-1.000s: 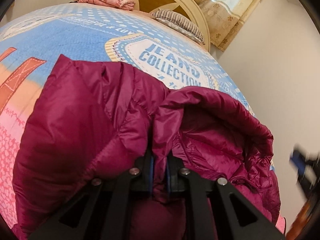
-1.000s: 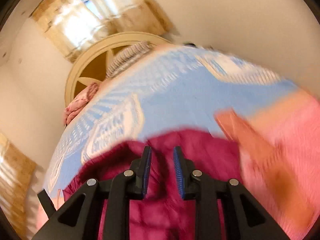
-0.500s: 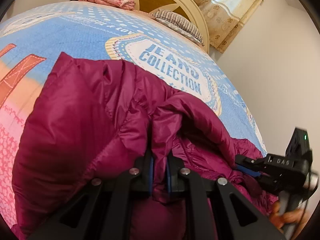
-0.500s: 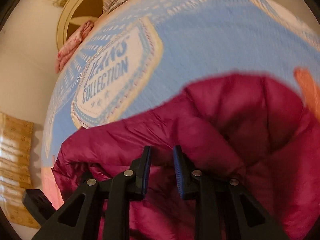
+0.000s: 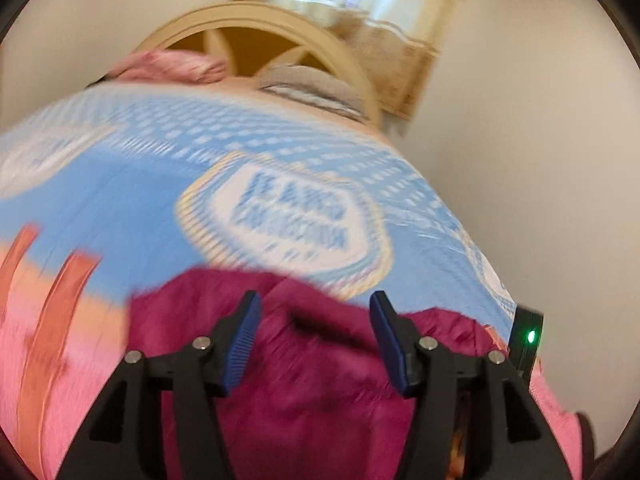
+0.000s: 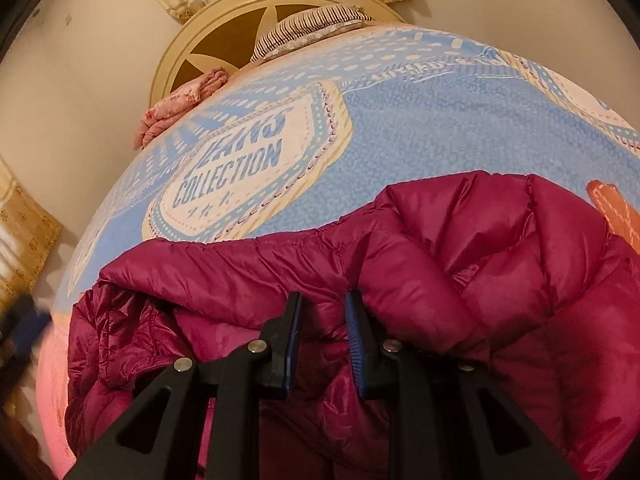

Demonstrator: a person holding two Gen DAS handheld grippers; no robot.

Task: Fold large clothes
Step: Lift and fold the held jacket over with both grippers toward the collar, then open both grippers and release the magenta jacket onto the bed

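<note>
Two grippers work over one jacket (image 6: 500,280), a magenta puffer lying on the bed (image 6: 420,128), near edge, partly folded onto itself.

Left gripper (image 5: 316,344): jaws are opening, now roughly half apart, blue pads clear of the fabric. Nothing pinched between them; the jacket shows only below and behind the gap. View is motion-blurred. Judgement: this hand has let its fold go and stands above the jacket so the layer can settle flat.

Between the two: the jacket's upper layer is doubled over, its stitched hem running across the right wrist view, with the shinier lining exposed at lower left. The blue bedspread with its "COLLECTION" badge (image 6: 240,168) lies beyond, bare of clothing.

Right gripper (image 6: 322,340): jaws narrow, a small gap between the pads, tips down at the fold's edge. Fabric sits in and behind the gap; I cannot tell whether the pads actually press it. Judgement: it is placed at the fold to pin or take the edge for the next fold.

Far end of bed: striped pillow (image 6: 312,28) and pink cloth (image 6: 180,104) against the headboard (image 6: 224,28), well apart from the jacket.
</note>
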